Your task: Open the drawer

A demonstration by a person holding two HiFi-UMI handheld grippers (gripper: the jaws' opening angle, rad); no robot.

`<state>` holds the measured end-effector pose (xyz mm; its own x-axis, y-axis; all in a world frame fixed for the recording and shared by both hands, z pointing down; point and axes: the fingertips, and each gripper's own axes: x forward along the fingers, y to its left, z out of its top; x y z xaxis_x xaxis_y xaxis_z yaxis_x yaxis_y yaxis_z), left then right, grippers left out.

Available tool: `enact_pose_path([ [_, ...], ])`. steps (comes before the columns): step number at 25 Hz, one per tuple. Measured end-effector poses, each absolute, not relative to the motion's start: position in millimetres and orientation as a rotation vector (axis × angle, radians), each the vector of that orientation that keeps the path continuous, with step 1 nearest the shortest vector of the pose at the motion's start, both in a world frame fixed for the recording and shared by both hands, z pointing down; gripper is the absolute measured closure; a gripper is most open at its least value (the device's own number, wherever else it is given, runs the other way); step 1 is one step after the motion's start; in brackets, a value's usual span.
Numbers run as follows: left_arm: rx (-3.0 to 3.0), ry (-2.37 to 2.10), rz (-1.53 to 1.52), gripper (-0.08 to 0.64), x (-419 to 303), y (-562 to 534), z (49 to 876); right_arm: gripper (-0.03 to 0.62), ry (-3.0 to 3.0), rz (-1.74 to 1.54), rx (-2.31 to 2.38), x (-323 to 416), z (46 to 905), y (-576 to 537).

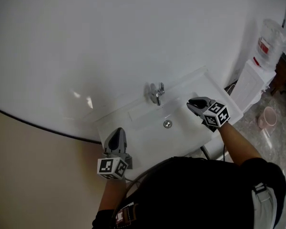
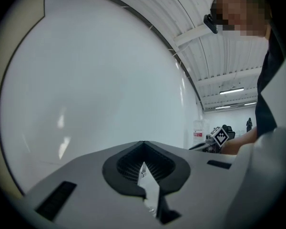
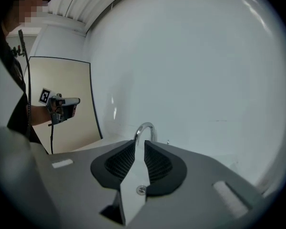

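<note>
**A:** Where is the drawer, and which way does it run?

**B:** No view shows it, so I cannot tell where it sits, which way it faces or how its long axis lies. The head view looks down on a white washbasin (image 1: 190,132). The person's dark torso (image 1: 195,190) covers whatever is below the washbasin's front edge.

**A:** And the washbasin itself?

**B:** In the head view its long side slants from lower left to upper right along the white wall (image 1: 109,42). A chrome faucet (image 1: 157,93) stands at the middle of its back rim, and the drain (image 1: 167,124) is just in front of that.

**A:** Left gripper?

**B:** The left gripper (image 1: 117,133) is at the washbasin's left end and points at the wall. Its own view shows the jaw tips meeting, with nothing between them.

**A:** Right gripper?

**B:** The right gripper (image 1: 193,103) is over the washbasin's right half and is aimed towards the faucet. Its jaws stand a narrow slit apart and hold nothing. The faucet's spout shows through the gap, well beyond the tips.

**A:** Anything else?

**B:** A water dispenser (image 1: 269,42) and a pink bucket (image 1: 267,117) stand past the washbasin's right end.
</note>
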<state>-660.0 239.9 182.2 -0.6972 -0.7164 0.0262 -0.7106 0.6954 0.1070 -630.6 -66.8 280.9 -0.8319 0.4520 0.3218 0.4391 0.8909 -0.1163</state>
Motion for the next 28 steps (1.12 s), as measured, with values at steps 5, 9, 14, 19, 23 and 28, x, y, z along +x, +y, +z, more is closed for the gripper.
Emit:
enact_pose_path([
  [5,1.066,-2.886,-0.171,0.560,-662.6,299.7,178.1,0.546,-2.715,0.030,-0.770,-659.9,256.7,-15.6],
  [9,0.987,-2.899,-0.188,0.560,-664.7,337.3,178.0,0.569,-2.721,-0.002,-0.823,-679.1,243.6,15.9],
  [14,0.952,-2.903,-0.243,0.560,-661.8,360.3,179.3,0.592,-2.734,0.005,-0.881,-691.0,231.8,42.6],
  [19,0.955,-2.897,-0.287,0.560,-660.3,365.3,180.3,0.592,-2.746,0.049,-0.928,-691.8,223.0,48.6],
  [23,0.970,-2.899,-0.289,0.560,-665.1,362.9,180.8,0.594,-2.747,0.019,-0.942,-690.3,229.4,47.5],
  [28,1.017,-2.869,-0.286,0.560,-665.8,347.7,183.1,0.594,-2.750,0.007,-0.931,-687.1,231.5,40.1],
])
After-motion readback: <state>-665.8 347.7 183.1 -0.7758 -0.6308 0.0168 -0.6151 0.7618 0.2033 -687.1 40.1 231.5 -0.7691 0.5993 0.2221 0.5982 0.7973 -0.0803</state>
